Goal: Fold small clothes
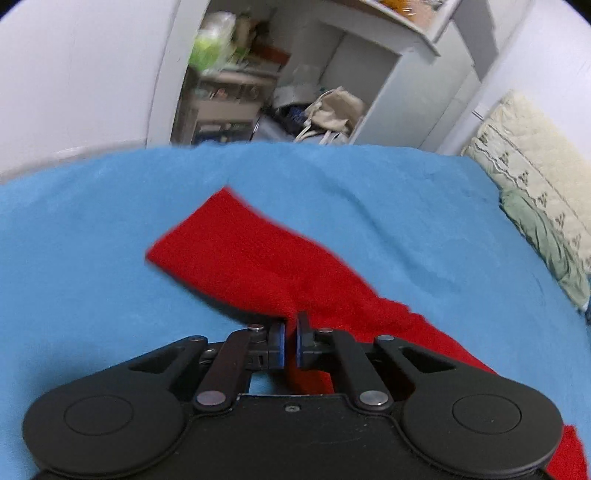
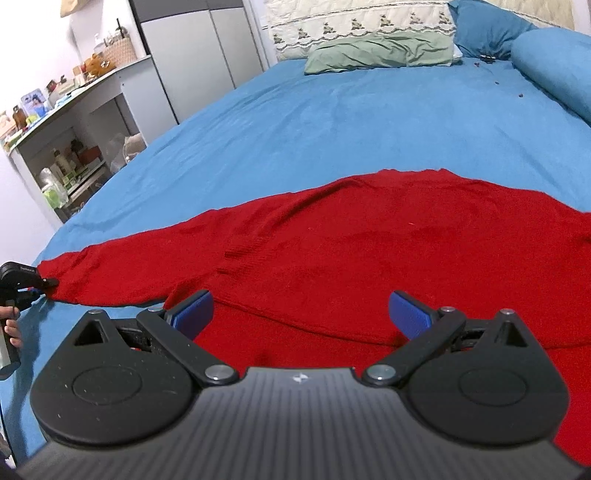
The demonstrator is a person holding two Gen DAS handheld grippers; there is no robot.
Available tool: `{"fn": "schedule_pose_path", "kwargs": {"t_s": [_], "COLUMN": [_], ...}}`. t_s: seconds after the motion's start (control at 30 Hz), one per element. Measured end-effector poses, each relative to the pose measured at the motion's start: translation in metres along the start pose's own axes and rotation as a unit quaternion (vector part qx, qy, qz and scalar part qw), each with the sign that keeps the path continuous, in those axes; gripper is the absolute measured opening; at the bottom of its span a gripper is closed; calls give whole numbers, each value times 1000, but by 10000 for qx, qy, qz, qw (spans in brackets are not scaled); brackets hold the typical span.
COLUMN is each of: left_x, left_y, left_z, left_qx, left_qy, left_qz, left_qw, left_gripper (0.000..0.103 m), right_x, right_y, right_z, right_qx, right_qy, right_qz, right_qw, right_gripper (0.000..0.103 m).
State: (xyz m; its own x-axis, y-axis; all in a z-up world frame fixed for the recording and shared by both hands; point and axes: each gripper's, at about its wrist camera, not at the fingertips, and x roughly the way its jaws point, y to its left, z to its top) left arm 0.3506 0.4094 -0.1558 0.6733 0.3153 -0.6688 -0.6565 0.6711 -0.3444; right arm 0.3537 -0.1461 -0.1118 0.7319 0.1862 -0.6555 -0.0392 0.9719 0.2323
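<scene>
1. Clearly, the landmark is the red knitted sweater (image 2: 369, 251), which lies spread on the blue fuzzy bedspread (image 2: 332, 110) with its sleeve stretched out toward the left edge of the bed.

2. At the sweater's far left, the left gripper (image 1: 290, 326) has its blue-padded fingers (image 1: 279, 345) drawn nearly together, with a fold of the sleeve's edge running into the narrow gap between them; I judge it is clamped on that fabric. In the right wrist view the same tool (image 2: 22, 284) sits at the sleeve's tip, which fits a grasp made to pull the sleeve straight or to carry it over the body.

3. Over the middle of the sweater, near its lower hem seam, the right gripper (image 2: 301, 314) stands with its jaws spread wide and nothing between them. It hovers above the knit, probably either to pin the body while the sleeve travels or to pick up the hem.

4. Beyond the sweater, toward the headboard, a pale green pillow (image 2: 380, 51) and a cream embroidered quilt (image 2: 362, 18) lie well apart from it, so the folding area is free.

5. Folding looks barely begun: the body is flat and no layer is yet turned over.
</scene>
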Motion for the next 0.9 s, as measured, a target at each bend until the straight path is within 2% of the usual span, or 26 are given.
{"fn": "schedule_pose_path", "kwargs": {"t_s": [0.13,0.27,0.37,0.43,0.53,0.63,0.7,0.77,0.83,0.9], "left_x": [-34,-81,-106,-110,-100,-80,-67,-62,-63,-68], "left_y": [-57,-138,-209,-259,-324,-364,-371,-368,-367,-367], "left_z": [8,-5,-39,-75,-143,-219,-262,-290,-292,-287], "left_qx": [779,1427,1999,2372,2935,3589,3872,4079,4201,4295], "left_qy": [-534,-861,-812,-541,33,643,981,959,765,816], "left_qz": [-262,-1107,-1898,-2388,-2803,-2854,-2769,-2582,-2570,-2632], "left_qw": [9952,9798,9578,9401,9139,8864,8739,8705,8670,8600], "left_gripper": [5,5,5,5,5,5,5,5,6,21], "right_x": [-11,-30,-47,-58,-73,-85,-90,-91,-90,-89], "right_y": [-14,-33,-49,-61,-80,-102,-116,-128,-137,-142], "right_z": [1,6,9,11,10,9,6,3,-1,-3], "right_qx": [248,428,476,499,532,603,652,702,718,714], "right_qy": [-118,-288,-382,-438,-526,-559,-525,-417,-332,-321], "right_qz": [-19,-75,-189,-311,-548,-764,-882,-952,-979,-997], "right_qw": [9996,9986,9980,9973,9957,9937,9926,9921,9920,9919], "right_gripper": [103,103,103,103,103,103,103,103,103,103]}}
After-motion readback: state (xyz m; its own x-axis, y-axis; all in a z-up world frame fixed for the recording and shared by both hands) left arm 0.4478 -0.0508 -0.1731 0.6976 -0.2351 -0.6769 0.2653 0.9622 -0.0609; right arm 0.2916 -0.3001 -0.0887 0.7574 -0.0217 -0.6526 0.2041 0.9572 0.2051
